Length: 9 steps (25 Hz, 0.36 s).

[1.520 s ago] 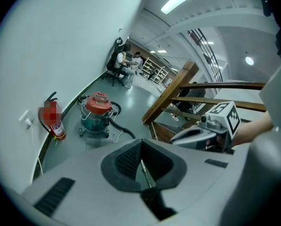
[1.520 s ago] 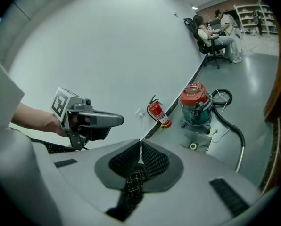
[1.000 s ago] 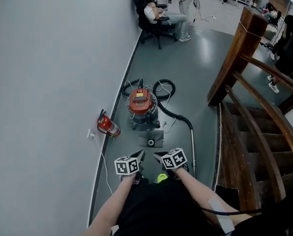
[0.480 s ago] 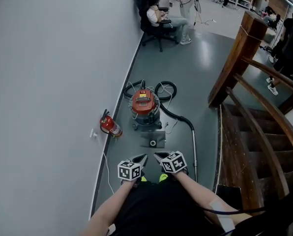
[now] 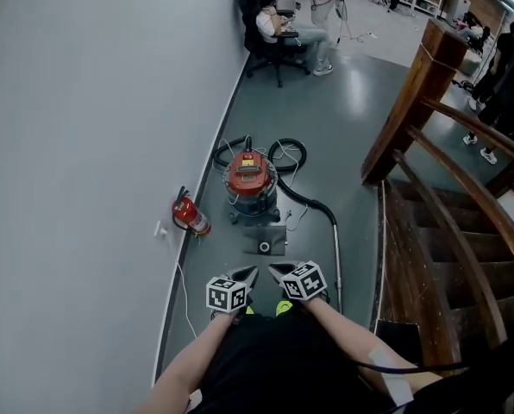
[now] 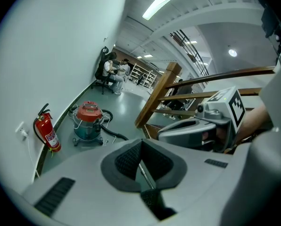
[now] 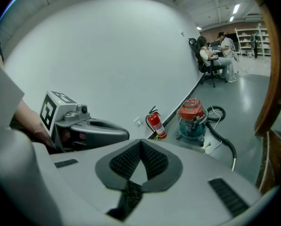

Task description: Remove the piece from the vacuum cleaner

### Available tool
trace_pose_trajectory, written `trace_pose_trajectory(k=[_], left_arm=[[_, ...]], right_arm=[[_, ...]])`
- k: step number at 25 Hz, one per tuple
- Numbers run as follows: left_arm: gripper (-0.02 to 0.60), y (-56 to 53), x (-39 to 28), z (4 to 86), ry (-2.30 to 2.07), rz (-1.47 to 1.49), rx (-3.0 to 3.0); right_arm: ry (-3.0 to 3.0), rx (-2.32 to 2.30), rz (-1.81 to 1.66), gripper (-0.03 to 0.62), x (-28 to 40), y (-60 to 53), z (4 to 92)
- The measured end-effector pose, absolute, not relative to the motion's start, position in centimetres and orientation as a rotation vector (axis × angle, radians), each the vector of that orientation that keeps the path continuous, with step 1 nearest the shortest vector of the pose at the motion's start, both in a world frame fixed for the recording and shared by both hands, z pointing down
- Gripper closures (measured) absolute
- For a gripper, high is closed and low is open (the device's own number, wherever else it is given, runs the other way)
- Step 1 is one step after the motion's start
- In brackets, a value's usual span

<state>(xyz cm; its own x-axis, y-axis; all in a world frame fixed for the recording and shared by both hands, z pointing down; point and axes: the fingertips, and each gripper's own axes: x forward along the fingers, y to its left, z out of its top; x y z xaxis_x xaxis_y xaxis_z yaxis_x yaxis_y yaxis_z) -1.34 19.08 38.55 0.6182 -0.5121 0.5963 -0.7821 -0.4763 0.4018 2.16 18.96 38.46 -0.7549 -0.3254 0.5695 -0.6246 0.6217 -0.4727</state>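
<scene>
Vacuum cleaner [image 5: 251, 182] stands near wall [image 5: 93, 145], bare floor [image 5: 343, 145] stretching to staircase [image 5: 447, 257]

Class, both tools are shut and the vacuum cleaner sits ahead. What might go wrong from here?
1. The black hose trails across the floor; a foot may catch it.
2. Left tool and right tool are both shut, so neither can grip a piece until opened.
3. The fire extinguisher stands near the vacuum cleaner; a hard pull could tip it.
</scene>
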Motion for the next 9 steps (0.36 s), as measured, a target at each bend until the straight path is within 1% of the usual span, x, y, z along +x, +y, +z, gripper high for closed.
trace_pose_trajectory(k=[9], left_arm=[[0.572,19.28,-1.11,38.87,-1.022,0.529,2.17]], right_arm=[[-2.412,0.752,0.933,0.579,2.93,19.18,38.5]])
